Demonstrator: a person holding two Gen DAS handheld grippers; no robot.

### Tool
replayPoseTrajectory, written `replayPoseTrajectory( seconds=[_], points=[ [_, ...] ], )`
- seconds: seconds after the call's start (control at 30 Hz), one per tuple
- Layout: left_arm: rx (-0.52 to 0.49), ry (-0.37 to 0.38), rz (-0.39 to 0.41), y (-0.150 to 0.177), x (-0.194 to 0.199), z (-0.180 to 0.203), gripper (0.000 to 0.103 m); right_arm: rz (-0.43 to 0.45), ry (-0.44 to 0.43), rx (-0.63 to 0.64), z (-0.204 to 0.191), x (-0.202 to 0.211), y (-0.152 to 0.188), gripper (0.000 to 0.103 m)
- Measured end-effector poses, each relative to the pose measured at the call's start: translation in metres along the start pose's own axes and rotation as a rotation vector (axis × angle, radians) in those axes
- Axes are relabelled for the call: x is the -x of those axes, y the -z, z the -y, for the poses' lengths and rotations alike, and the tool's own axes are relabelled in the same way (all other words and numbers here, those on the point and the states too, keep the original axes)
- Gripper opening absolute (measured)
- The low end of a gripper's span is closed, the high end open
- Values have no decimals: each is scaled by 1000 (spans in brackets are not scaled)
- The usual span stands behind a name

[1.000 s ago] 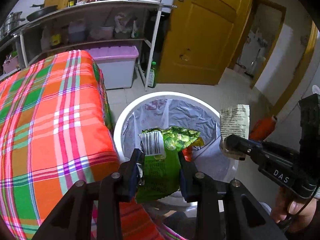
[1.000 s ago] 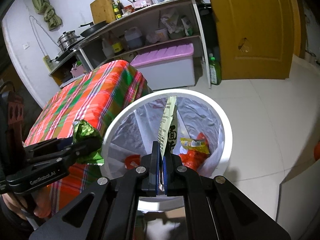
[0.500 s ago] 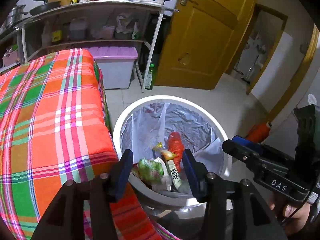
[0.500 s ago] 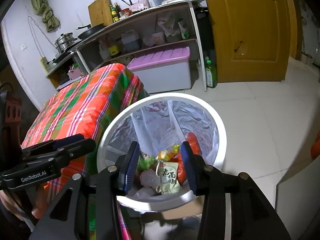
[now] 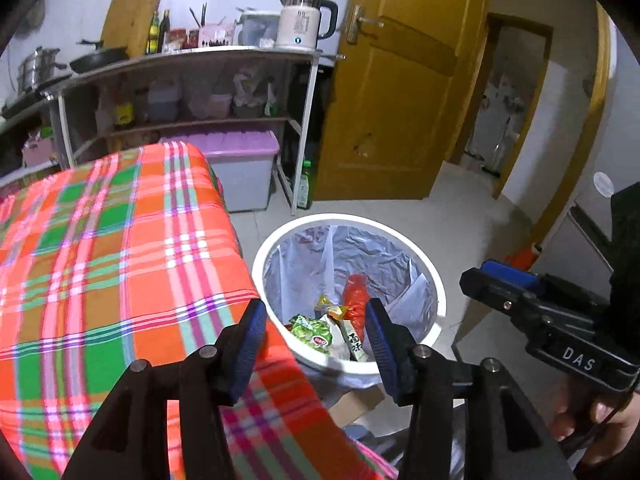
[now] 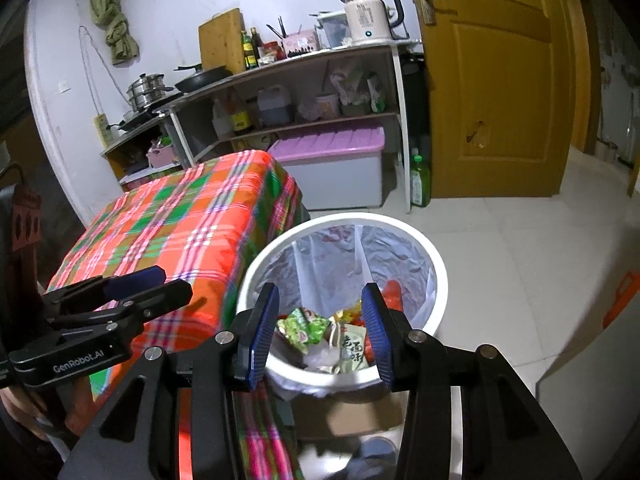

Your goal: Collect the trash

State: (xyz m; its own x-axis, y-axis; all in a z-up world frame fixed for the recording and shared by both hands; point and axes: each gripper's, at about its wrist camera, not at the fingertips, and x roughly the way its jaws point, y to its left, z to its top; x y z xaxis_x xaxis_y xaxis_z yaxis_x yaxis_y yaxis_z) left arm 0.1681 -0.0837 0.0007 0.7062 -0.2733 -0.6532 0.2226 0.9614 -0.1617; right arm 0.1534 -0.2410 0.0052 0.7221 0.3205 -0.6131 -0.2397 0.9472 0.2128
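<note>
change: both wrappers dropped since a second ago; green packet gone from left jaws, white packet gone from right jaws, both now in the bin. Both jaw pairs have just been opening, nothing between them.
left gripper [image 5: 316, 320]: wide, empty, above the bin's near rim, table corner at its 9 o'clock.
right gripper [image 6: 320, 312]: wide, empty, over the bin's near rim.
green packet [image 5: 314, 330]: in the bin, near wall, at 7 o'clock of the opening.
white packet [image 6: 354, 350]: lying just beside the green one, at its 3 o'clock.
bin [image 5: 434, 292]: white, plastic-lined, on floor against the table corner.
table [image 5: 120, 248]: plaid cloth, at bin's 9 o'clock.
shelf [image 6: 288, 68]: far, 12 o'clock, kettle [image 6: 366, 14] on top.
door [image 6: 496, 80]: far, 1 o'clock.
</note>
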Motion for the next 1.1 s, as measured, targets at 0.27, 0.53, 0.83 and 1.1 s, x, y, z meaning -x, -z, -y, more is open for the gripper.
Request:
replayPoseTrajectory(
  seconds=[0.27, 0.53, 0.83, 1.1],
  points=[
    [-19, -30, 50, 16, 41, 5, 51, 29, -1, 29, -18, 32, 13, 44],
    [-14, -48, 71, 33, 67, 7, 51, 40, -3, 41, -30, 56, 29, 44],
    [-8, -60, 76, 48, 83, 8, 51, 35, -5, 56, -36, 68, 40, 44],
    [-11, -69, 84, 49, 88, 9, 51, 33, -7, 61, -36, 69, 41, 44]
  ],
)
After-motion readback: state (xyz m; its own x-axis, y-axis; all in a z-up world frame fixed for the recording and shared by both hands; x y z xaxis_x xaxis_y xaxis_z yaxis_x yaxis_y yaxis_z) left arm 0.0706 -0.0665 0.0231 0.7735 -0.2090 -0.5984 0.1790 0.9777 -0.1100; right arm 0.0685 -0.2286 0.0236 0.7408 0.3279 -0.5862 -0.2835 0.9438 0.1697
